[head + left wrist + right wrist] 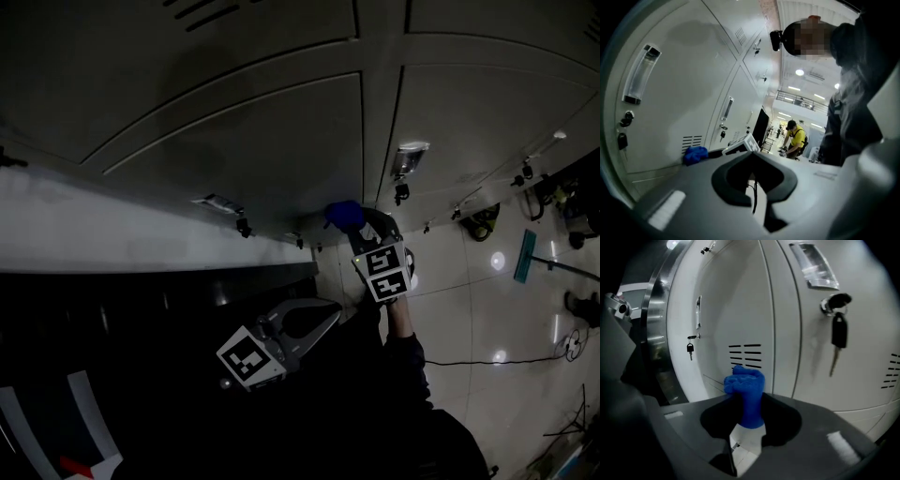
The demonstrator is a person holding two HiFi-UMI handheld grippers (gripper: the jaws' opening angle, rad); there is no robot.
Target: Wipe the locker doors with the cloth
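Dim, underexposed, fisheye-warped head view

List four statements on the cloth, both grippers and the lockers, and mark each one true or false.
1. The right gripper has its jaws closed on a blue cloth. True.
2. The left gripper grips a second cloth. False: its jaws are together with nothing between them.
3. The locker door behind the cloth stands wide open. False: it is shut.
4. A key hangs from a lock on the neighbouring door. True.
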